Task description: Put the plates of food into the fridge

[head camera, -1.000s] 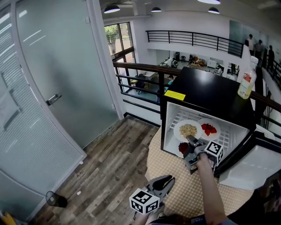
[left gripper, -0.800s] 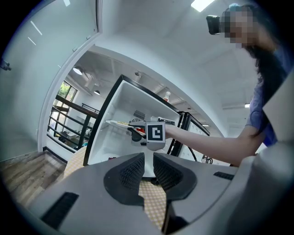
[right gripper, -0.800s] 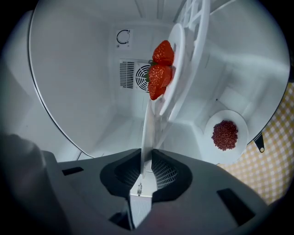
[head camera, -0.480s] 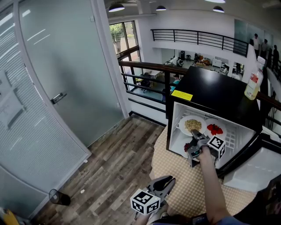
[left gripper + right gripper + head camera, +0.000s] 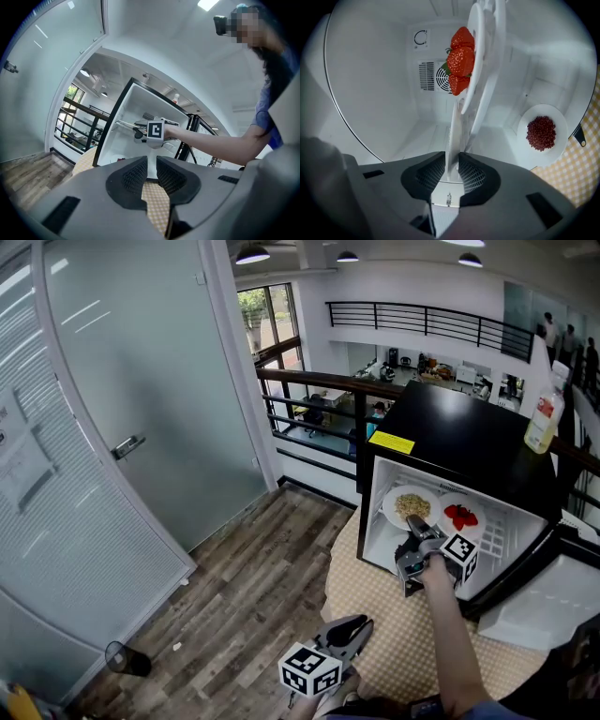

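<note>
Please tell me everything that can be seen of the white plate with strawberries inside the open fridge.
The round white plate of strawberries looks smooth, like ceramic or plastic, with a shallow rim. A few red strawberries with green leaves lie heaped on it. It rests flat on the white wire shelf, high in the open black fridge, right of a white plate of pale grain-like food in the head view; whether their rims touch I cannot tell. The right gripper view shows it edge-on.
</note>
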Demonstrator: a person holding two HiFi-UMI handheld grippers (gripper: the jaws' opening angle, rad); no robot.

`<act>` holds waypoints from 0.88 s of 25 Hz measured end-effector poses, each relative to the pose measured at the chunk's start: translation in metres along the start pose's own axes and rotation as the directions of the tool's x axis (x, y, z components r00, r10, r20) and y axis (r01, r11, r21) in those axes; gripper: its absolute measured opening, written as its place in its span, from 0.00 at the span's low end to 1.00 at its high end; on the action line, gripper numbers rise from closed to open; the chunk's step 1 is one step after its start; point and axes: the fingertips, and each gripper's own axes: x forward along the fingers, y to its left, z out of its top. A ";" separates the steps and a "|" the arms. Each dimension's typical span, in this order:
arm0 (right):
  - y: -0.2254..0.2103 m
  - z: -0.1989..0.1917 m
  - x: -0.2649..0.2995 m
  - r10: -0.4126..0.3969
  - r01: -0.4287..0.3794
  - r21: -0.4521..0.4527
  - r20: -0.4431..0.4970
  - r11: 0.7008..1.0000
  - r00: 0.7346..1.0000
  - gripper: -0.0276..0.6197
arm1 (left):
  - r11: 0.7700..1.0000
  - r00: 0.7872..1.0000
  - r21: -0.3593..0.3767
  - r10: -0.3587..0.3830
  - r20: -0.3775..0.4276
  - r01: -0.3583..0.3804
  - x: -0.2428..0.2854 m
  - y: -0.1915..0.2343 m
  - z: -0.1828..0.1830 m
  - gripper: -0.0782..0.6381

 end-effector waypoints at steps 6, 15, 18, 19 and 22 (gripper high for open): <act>0.003 -0.002 -0.002 0.012 -0.012 -0.006 -0.002 1.000 1.000 0.23 | 1.000 1.000 0.000 -0.006 -0.001 0.006 0.000 -0.001 0.000 0.21; 0.000 0.002 -0.026 -0.011 0.013 -0.070 0.023 0.997 1.000 0.31 | 1.000 1.000 0.005 -0.010 0.005 0.010 0.002 -0.002 0.003 0.21; 0.002 0.002 -0.044 -0.004 0.007 -0.100 0.028 0.995 1.000 0.31 | 1.000 1.000 0.006 -0.018 0.011 0.018 0.003 -0.005 0.004 0.21; 0.003 0.002 -0.051 -0.001 0.004 -0.117 0.027 0.993 1.000 0.31 | 1.000 1.000 0.006 -0.020 0.013 0.020 0.003 -0.005 0.005 0.21; 0.007 -0.002 -0.073 0.008 -0.005 -0.193 0.017 0.981 1.000 0.31 | 1.000 1.000 0.007 -0.027 0.014 0.026 0.005 -0.008 0.006 0.21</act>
